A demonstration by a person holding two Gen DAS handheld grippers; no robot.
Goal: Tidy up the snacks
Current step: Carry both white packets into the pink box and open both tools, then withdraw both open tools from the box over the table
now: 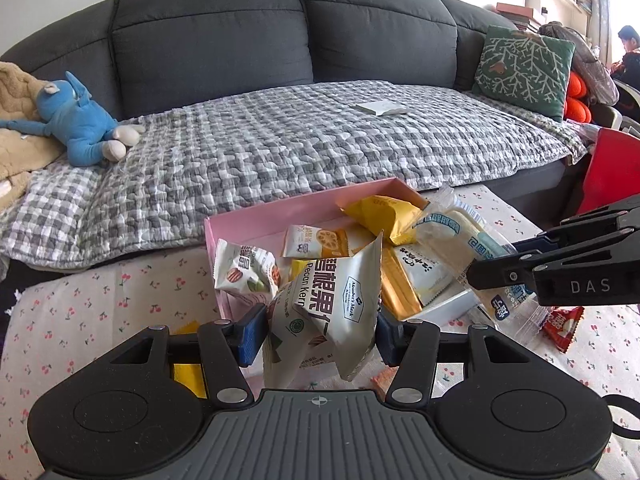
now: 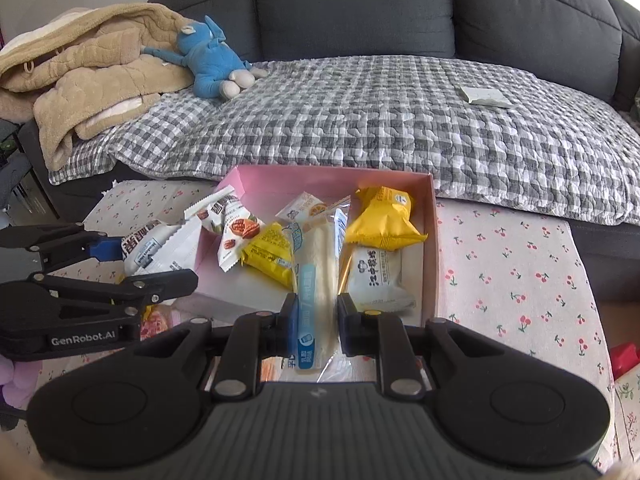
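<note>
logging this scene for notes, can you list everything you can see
pink box: 1, pink, on the cherry-print table by the sofa
pecan bag: 1, silver-white, held in the left claw
bread packet: 1, clear with blue print, held in the right claw
yellow packets: several, yellow, in the box
red packet: 1, red, on the table
tablecloth: 1, white with cherries
sofa: 1, dark grey
checked blanket: 1, grey-white, on the sofa
blue toy: 1, on the sofa
green cushion: 1
left claw: black
right claw: black
</note>
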